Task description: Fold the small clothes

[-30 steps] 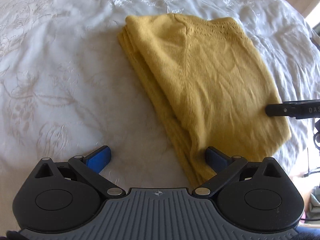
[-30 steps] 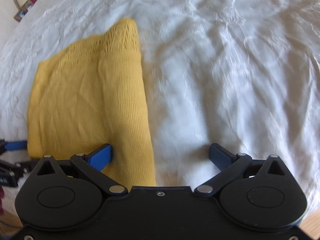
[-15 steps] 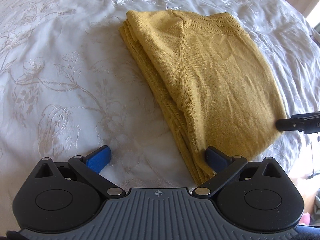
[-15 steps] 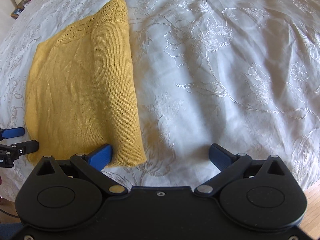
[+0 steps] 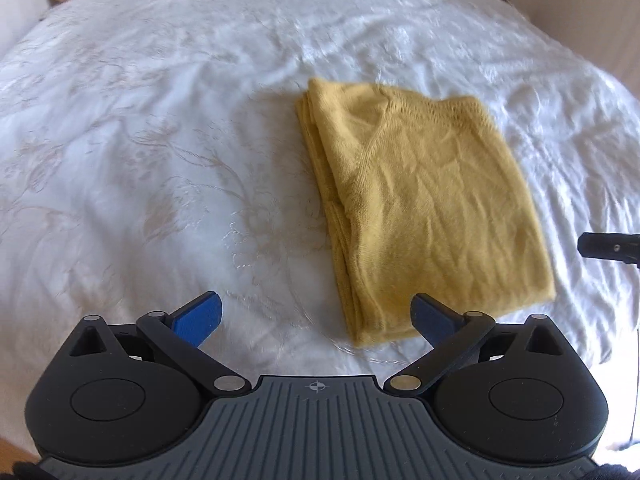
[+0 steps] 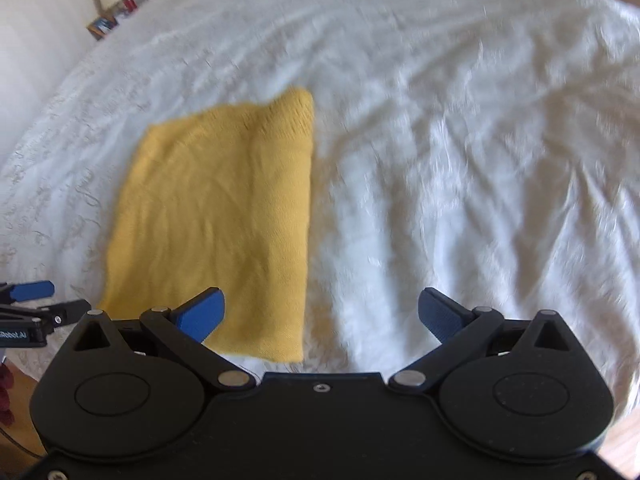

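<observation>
Bedspread [image 5: 160,152] first, white with a pale embroidered floral pattern, rumpled and soft under everything, so any pinch at the cloth on it risks catching the cover too. On it lies the yellow knit garment [image 5: 424,208], folded into a rough rectangle, stacked layers showing along its left edge in the left wrist view and an openwork band across the far end. It looks light, limp and stretchy, with enough knit texture that it shouldn't slip once pinched; I'd judge it will sag and unfold if lifted by one corner, so the near corners, through all layers, are the places to take hold, one per side. Left tongs [image 5: 316,316] hang above the bedspread, blue pads wide apart, nothing between them, the right pad over the garment's near left corner. Right tongs [image 6: 322,314] gape just as wide and empty near the garment's near right corner. Writing: a small white label on the left tool's side, seen from the right wrist, seems to read "Robot.AI", partly cut off.
</observation>
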A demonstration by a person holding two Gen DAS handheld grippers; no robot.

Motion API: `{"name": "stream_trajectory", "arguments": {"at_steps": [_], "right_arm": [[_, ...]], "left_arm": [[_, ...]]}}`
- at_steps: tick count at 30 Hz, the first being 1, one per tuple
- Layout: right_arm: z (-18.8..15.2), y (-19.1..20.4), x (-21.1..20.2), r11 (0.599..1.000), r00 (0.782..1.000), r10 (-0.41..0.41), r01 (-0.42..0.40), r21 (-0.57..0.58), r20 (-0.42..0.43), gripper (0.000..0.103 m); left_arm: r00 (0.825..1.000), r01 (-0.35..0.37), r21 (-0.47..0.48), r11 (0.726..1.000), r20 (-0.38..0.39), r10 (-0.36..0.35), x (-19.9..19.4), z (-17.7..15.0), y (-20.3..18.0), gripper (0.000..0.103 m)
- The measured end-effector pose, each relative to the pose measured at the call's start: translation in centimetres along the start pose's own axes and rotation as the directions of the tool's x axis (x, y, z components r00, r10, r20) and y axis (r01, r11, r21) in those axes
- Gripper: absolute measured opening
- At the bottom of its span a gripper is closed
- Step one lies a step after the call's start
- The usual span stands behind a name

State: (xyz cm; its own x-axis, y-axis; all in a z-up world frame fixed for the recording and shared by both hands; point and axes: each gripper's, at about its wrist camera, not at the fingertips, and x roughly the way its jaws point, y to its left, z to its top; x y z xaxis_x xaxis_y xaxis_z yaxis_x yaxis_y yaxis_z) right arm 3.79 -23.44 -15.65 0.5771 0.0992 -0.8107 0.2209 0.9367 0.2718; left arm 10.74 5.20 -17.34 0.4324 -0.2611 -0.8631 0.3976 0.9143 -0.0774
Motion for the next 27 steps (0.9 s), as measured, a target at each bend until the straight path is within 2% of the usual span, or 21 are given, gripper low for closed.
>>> {"name": "stream_trajectory", "arguments": {"at_steps": [5,11,18,21,25,27], "right_arm": [[0.5,0.6,-2.4,0.999,0.996,0.045,-0.043,-0.028,0.077,0.102],[0.5,1.5,-4.8,0.994,0.989,0.098,-0.091,-0.061,0.114,0.102],[-0.1,3.3,-7.6,0.985,0.977,0.147,-0.131,-0.114,0.152,0.102],[-0.3,4.5,-9.0,0.983,0.971,0.139,-0.112,-0.143,0.196,0.102],[-0.3,5.8,-10.6,0.99,0.966,0.049,-0.012,-0.144,0.252,0.102],[-0.1,6.0,-11.2,0.99,0.961,0.059,-0.022,-0.137,0.271,0.102]], "left_arm": [[0.998,-0.047,-0.045,0.998,0.049,0.049,-2.7,-0.3,-1.2,0.103],[0.995,-0.058,-0.12,0.991,0.072,0.067,-5.4,-0.2,-2.2,0.103],[0.983,-0.114,-0.095,0.989,0.136,0.126,-9.1,0.0,-3.9,0.102],[0.967,-0.135,-0.128,0.982,0.199,0.159,-11.1,0.2,-4.2,0.102],[0.921,-0.21,-0.134,0.969,0.305,0.241,-14.2,0.7,-5.0,0.102],[0.905,-0.23,-0.122,0.965,0.339,0.259,-15.3,1.1,-5.4,0.102]]}}
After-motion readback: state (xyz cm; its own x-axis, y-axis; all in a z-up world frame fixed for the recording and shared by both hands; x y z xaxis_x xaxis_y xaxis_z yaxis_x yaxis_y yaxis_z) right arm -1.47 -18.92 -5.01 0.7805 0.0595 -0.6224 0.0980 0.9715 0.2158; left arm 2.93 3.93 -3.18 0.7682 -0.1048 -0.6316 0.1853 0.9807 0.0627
